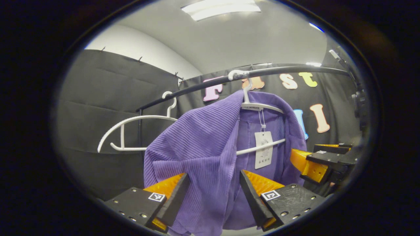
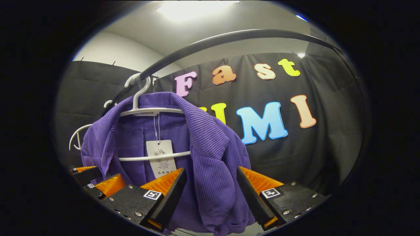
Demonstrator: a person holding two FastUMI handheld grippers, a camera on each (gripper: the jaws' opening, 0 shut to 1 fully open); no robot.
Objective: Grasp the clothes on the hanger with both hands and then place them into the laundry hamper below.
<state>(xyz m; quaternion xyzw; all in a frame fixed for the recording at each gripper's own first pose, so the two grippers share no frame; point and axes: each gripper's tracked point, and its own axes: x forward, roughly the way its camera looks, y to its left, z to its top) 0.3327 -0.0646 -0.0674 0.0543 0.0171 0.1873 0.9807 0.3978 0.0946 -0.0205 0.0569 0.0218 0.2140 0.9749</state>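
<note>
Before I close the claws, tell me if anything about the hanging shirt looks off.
The purple corduroy shirt hangs open on its white hanger with a paper tag dangling inside the collar. Beside it on the rail hangs a bare white hanger. Nothing looks torn or slipping.

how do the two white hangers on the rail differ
The near hanger carries the purple garment and a paper tag; the far hanger hangs bare. The near one faces the left gripper view almost square, while the far one is turned more side-on. Both are white, and both hook over the same dark rail.
</note>
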